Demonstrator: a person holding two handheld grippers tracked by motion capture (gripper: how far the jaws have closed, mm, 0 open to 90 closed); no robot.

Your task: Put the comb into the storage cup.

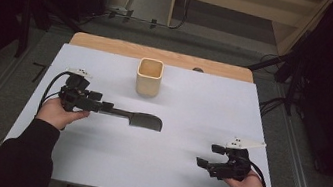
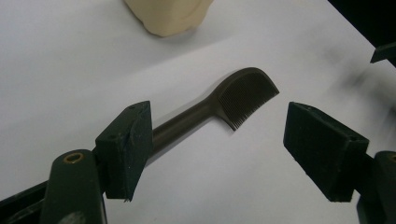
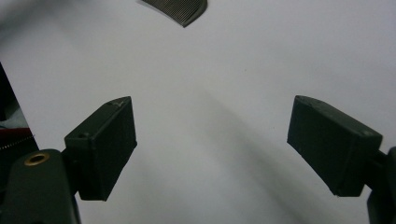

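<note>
A dark comb (image 1: 142, 120) with a long handle lies flat on the white sheet, left of the middle. My left gripper (image 1: 102, 103) sits at the handle's end. In the left gripper view the gripper (image 2: 217, 135) is open; the comb (image 2: 245, 95) lies ahead, its handle running past the inner face of the left pad (image 2: 128, 144), not clamped. A cream square cup (image 1: 149, 77) stands upright behind the comb, and its base (image 2: 166, 16) shows at the top of that view. My right gripper (image 1: 209, 156) rests near the front right, open and empty (image 3: 212, 126), with the comb's toothed head (image 3: 180, 9) far ahead.
The white sheet (image 1: 203, 104) covers a wooden table whose far edge (image 1: 160, 54) shows behind the cup. Dark stands and cables flank the table on the floor. Bare sheet lies between the two grippers and right of the cup.
</note>
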